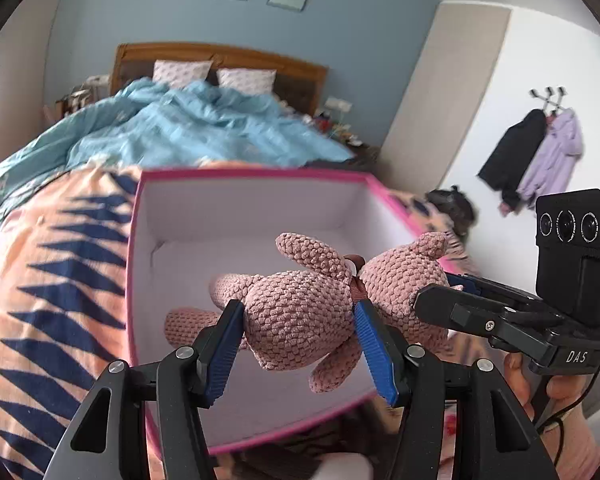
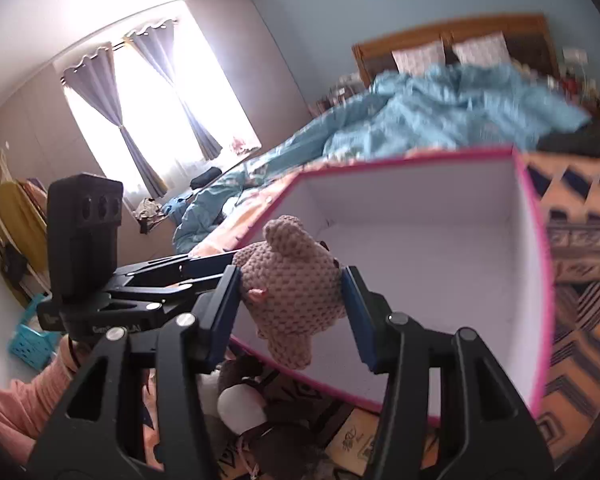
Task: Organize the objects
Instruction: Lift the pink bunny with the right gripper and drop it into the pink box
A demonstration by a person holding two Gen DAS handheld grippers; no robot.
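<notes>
A pink crocheted teddy bear (image 1: 296, 328) hangs over an open box with a pink rim and white inside (image 1: 240, 208). My left gripper (image 1: 298, 310) is shut on the bear's body, its blue pads pressing both sides. In the same view my right gripper (image 1: 448, 286) comes in from the right at the bear's head. In the right wrist view my right gripper (image 2: 290, 280) is shut on the bear's head (image 2: 296, 300), above the near left corner of the box (image 2: 420, 200). My left gripper (image 2: 220, 266) reaches in from the left behind the head.
The box sits on an orange and navy patterned blanket (image 1: 60, 280) at the foot of a bed with a blue duvet (image 1: 188, 128). Another soft toy (image 2: 240, 400) lies below the box's near edge. Coats (image 1: 540, 156) hang on the right wall. A blue basket (image 2: 32, 348) stands on the floor.
</notes>
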